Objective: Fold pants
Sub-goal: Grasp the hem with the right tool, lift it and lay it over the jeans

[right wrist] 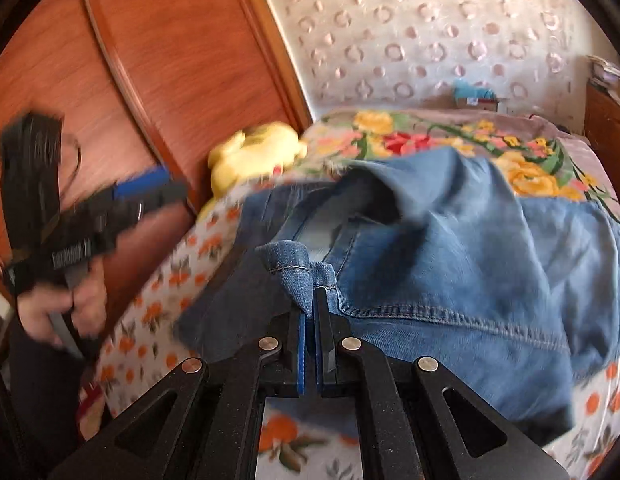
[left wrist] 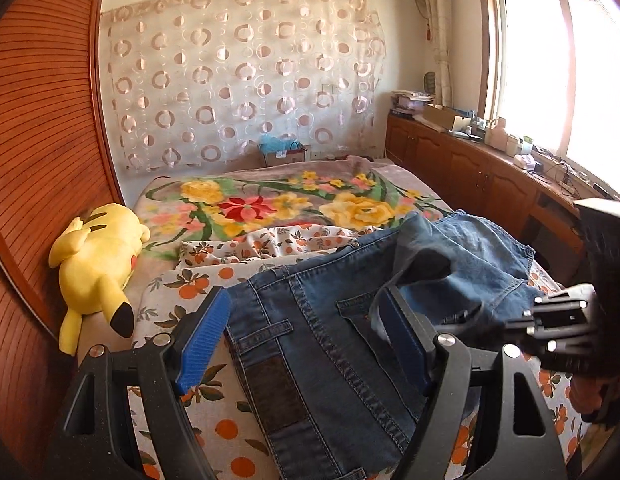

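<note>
Bed, covered by an orange-print sheet; a floral blanket is spread at the far end. Jeans, blue denim, are laid rumpled on the sheet's near part. Plush toy, yellow, is laid at the bed's left edge. Left gripper is held wide apart over the waistband, nothing gripped. Right gripper is closed on a hemmed denim fold.

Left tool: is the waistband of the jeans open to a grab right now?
Probably yes. The left tool is open, its blue pads either side of the jeans near the waistband, and nothing lies over the denim there. The right tool already pinches a hem.
</note>
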Demonstrator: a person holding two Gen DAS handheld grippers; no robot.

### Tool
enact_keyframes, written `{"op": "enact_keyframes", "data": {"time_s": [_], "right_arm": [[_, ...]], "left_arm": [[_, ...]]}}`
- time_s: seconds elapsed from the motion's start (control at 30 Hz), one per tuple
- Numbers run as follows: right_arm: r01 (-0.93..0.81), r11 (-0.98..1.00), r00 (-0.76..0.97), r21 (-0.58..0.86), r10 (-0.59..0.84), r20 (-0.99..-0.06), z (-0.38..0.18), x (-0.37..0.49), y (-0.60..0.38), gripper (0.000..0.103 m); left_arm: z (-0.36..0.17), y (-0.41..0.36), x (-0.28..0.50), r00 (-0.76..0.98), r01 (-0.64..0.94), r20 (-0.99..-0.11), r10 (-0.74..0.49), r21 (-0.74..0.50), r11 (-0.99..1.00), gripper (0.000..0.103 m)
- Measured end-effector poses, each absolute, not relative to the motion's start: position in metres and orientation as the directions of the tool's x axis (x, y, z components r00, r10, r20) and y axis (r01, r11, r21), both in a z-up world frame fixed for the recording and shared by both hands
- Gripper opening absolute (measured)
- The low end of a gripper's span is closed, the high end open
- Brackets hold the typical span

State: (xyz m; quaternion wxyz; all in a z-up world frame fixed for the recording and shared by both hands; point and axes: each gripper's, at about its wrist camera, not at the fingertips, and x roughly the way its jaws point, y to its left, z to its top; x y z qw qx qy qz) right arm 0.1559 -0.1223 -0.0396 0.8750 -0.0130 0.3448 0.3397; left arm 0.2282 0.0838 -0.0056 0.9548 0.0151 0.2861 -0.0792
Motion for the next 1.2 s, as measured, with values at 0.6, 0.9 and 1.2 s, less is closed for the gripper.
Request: {"op": "enact_keyframes", "data": {"time_s": [0.6, 0.9, 1.2], "right_arm": [[-0.576, 0.806, 0.608, 0.136, 0.533, -0.588, -0.063, 0.149, -0.136, 0.041], [-0.590, 0.803, 0.561, 0.089, 0.487, -0.669, -0.096, 0.170, -0.108, 0.041], [-0.615, 0.781, 0.547, 0.104, 0.518, -0.658, -0.100, 0.169, -0.105, 0.048]], "left_arm": [[-0.040, 0.045, 0.278, 0.747, 0.212, -0.641, -0.175, -0.019, 0.977, 0.078], [-0.061, 0.045, 0.313, 0.708, 0.213, -0.690, -0.152, 0.003, 0.977, 0.077], [-0.079, 0.040, 0.339, 0.663, 0.259, -0.730, -0.164, 0.019, 0.966, 0.058]]}}
